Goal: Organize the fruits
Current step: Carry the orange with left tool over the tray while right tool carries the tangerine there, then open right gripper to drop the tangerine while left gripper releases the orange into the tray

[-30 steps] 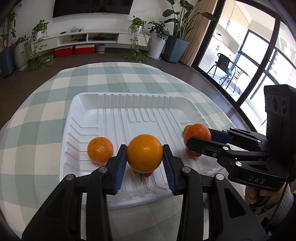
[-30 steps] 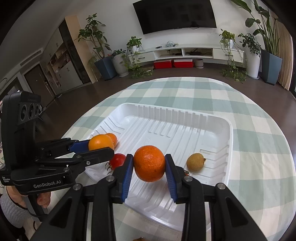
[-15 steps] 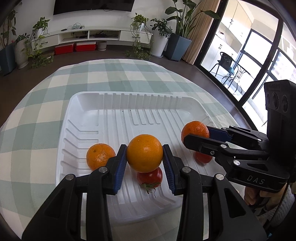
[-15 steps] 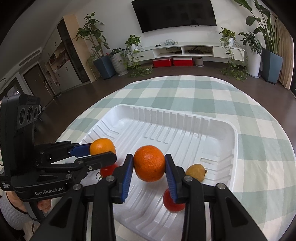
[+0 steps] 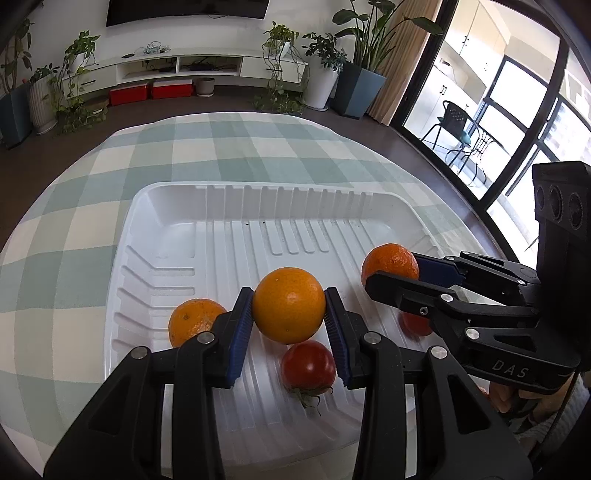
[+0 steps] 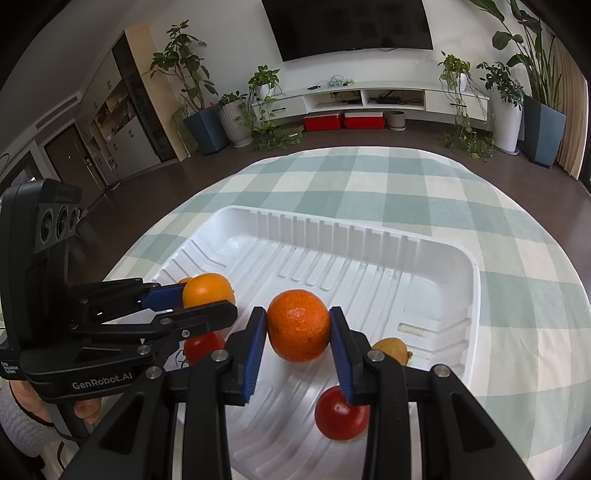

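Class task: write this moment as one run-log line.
left gripper: shut on orange | right gripper: shut on mandarin | both over tray

Place: a home living room.
Entertainment: a wall-mounted television [image 6: 352, 27] hangs above a long white media console [image 6: 376, 99] with open shelves.
Storage: two red boxes [image 6: 343, 121] sit on the floor under the console; a tall wooden cabinet [image 6: 142, 99] stands at the left wall.
Greenery: potted houseplants [image 5: 356, 55] line the wall and corners, some in blue planters, some in white.
Daylight: floor-to-ceiling windows [image 5: 517, 110] with dark frames and a beige curtain [image 5: 400, 66]; a chair [image 5: 448, 120] stands beyond the glass.
Furniture: a round table under a green-and-white checked tablecloth [image 6: 406, 188].
Floor: dark.
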Demonstrator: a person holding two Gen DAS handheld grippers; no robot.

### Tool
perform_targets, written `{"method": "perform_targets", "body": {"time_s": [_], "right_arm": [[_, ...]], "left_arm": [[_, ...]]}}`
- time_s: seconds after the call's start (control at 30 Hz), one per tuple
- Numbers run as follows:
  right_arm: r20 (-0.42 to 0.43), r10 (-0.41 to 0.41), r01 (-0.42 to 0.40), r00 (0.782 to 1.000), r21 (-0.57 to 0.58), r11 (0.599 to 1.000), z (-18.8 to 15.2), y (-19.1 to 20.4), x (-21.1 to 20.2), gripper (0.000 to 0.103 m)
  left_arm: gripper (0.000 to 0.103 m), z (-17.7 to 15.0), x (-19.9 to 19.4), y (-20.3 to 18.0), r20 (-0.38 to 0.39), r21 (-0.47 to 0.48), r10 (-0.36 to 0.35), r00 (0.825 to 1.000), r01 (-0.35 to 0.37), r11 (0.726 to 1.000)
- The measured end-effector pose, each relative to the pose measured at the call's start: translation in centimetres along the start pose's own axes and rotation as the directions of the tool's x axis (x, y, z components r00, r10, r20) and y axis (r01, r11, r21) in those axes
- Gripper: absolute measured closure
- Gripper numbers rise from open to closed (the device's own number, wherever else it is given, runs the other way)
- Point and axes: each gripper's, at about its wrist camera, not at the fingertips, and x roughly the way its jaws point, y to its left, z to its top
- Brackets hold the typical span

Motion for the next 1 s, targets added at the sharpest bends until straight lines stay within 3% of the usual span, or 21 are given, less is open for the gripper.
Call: {"method": "perform_targets", "body": {"time_s": [1.0], "right_arm": [[0.021, -0.024, 0.024, 0.999, -0.004, 1.0, 0.9, -0.7, 0.2, 0.066]], "left_arm": [[0.067, 1.6, 2.2, 0.1, -0.006, -0.002, 0.029, 1.0, -0.029, 1.0]]}}
